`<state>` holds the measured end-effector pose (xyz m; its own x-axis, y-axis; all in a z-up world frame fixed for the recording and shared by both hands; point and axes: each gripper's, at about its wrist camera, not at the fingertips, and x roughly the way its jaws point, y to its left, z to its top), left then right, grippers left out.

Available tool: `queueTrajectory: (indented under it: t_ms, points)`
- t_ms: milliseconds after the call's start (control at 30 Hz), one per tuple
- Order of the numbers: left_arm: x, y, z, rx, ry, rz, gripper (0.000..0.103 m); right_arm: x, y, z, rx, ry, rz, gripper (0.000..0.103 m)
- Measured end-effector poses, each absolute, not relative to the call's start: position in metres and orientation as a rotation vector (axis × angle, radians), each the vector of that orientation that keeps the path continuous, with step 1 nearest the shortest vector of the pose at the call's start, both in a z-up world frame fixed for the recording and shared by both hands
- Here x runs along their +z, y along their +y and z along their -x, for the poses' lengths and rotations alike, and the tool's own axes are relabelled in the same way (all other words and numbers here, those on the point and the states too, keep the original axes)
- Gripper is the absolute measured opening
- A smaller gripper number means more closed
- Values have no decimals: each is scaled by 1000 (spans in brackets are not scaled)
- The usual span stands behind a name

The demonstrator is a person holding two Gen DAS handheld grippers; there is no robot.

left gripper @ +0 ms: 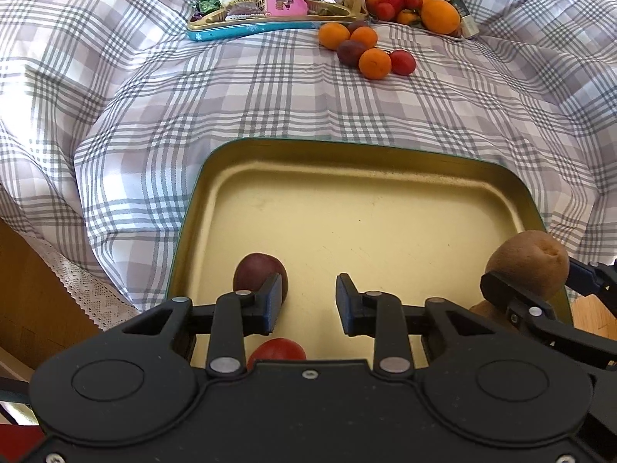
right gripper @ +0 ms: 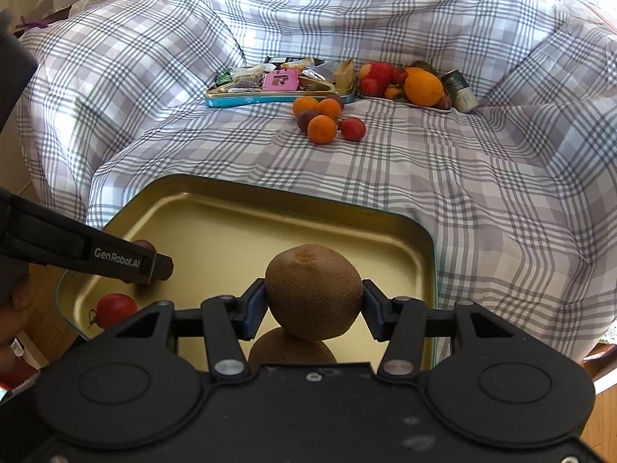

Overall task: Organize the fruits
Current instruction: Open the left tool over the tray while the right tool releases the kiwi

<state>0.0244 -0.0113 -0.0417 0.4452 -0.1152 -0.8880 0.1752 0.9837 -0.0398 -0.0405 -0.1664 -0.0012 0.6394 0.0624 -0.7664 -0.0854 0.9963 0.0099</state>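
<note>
On my left, the left gripper (left gripper: 308, 301) hangs empty over the shallow gold metal tray (left gripper: 347, 146), jaws narrowly parted. The dark purple plum (left gripper: 254, 274) lies just outside its left finger. To the right, my right gripper (right gripper: 314, 305) is clenched on the brown fuzzy kiwi (right gripper: 312, 285), stem end up, directly above a second brown kiwi (right gripper: 289, 347) in the tray, so I judge the drop must shift sideways.
</note>
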Motion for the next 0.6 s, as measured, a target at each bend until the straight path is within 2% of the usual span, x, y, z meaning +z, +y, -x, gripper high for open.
queueTrajectory:
  t_ms: [367, 600]
  points:
    - [-40, -13, -20, -216, 1141, -55, 39, 15, -166, 47, 103, 776, 21, 55]
    - [-38, -14, -16, -232, 1179, -66, 39, 18, -163, 47, 98, 849, 46, 55]
